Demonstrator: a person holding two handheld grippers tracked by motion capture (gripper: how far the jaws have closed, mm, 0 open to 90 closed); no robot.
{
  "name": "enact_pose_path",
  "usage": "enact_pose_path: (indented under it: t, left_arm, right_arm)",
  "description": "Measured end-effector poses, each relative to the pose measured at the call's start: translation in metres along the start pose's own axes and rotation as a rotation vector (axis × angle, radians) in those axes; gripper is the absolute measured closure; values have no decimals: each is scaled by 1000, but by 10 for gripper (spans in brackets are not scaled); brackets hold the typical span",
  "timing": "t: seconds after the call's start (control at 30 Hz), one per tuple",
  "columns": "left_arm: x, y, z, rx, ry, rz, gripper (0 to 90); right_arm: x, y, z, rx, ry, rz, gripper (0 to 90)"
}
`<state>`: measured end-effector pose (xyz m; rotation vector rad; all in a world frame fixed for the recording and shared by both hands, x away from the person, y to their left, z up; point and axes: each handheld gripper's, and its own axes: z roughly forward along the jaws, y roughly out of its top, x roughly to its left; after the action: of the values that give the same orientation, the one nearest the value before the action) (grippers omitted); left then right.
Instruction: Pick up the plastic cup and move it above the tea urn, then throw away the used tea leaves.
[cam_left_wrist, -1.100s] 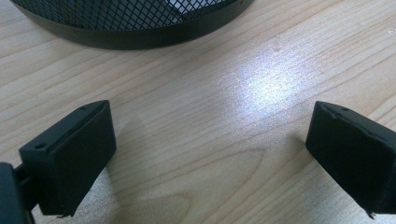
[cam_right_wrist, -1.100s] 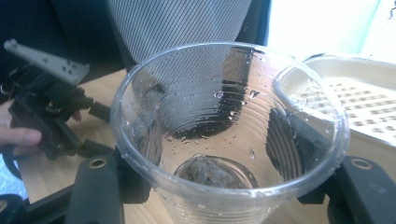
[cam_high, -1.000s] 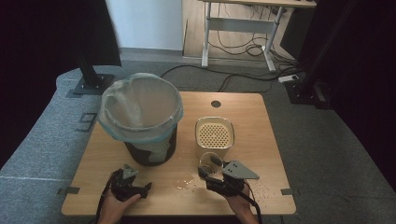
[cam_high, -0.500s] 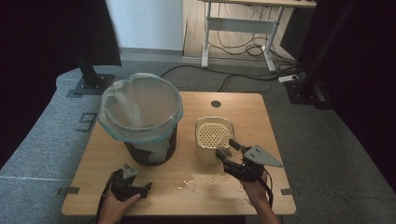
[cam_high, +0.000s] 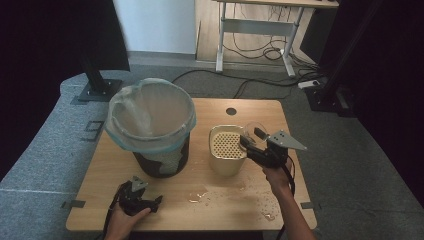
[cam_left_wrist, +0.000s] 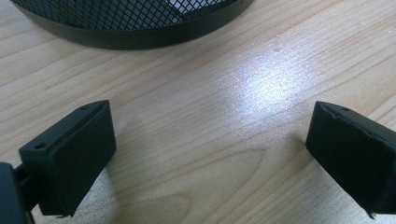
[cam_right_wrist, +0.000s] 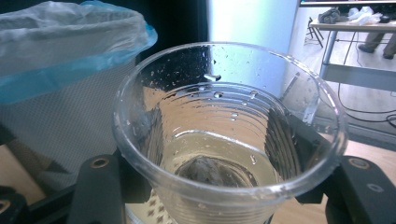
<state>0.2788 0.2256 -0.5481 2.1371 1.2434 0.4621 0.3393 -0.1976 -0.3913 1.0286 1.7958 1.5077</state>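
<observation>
Now clear ribbed cup (cam_right_wrist: 229, 135) — wet, liquid inside.

lined bin (cam_high: 152, 125), desk frame (cam_high: 255, 30) — floor cables (cam_high: 260, 52)

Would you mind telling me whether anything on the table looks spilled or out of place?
Yes: small puddles and drops glisten on the wooden table in front of the cream strainer pot. The right gripper holds a clear plastic cup with liquid, a likely source.
</observation>
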Motion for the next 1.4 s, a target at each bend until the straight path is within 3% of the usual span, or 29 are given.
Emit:
enact_pose_path:
  t: [0.37,0.73,1.0,1.03,1.07,1.1,1.13,1.17,1.23,1.33,1.37,1.4]
  left_arm:
    - [0,0,0,0,-2,0,11]
    - [0,0,0,1,0,0,11]
    - [0,0,0,1,-1,-1,11]
    - [0,0,0,0,0,1,11]
    - [0,0,0,0,0,1,11]
    - [0,0,0,0,-1,-1,11]
    - [0,0,0,0,-1,-1,11]
    - [0,0,0,0,0,-1,11]
    - [0,0,0,1,-1,-1,11]
    - [0,0,0,0,-1,-1,11]
    - [0,0,0,0,-2,-1,11]
    - [0,0,0,0,-2,-1,11]
  right_arm:
    - [-10,10,26,27,-28,3,372]
    - [-14,17,35,44,-73,-25,369]
    - [-11,24,38,64,-127,-134,369]
    - [-9,27,39,76,-138,-179,368]
    - [-9,27,39,76,-138,-179,368]
    - [-7,30,40,91,-151,-225,368]
    - [-7,30,40,91,-151,-225,368]
    - [-5,32,42,110,-167,-280,369]
    - [-4,33,43,118,-174,-304,369]
    - [-1,36,47,147,-203,-389,369]
    - [1,37,49,161,-213,-437,369]
    - [1,37,49,161,-213,-437,369]
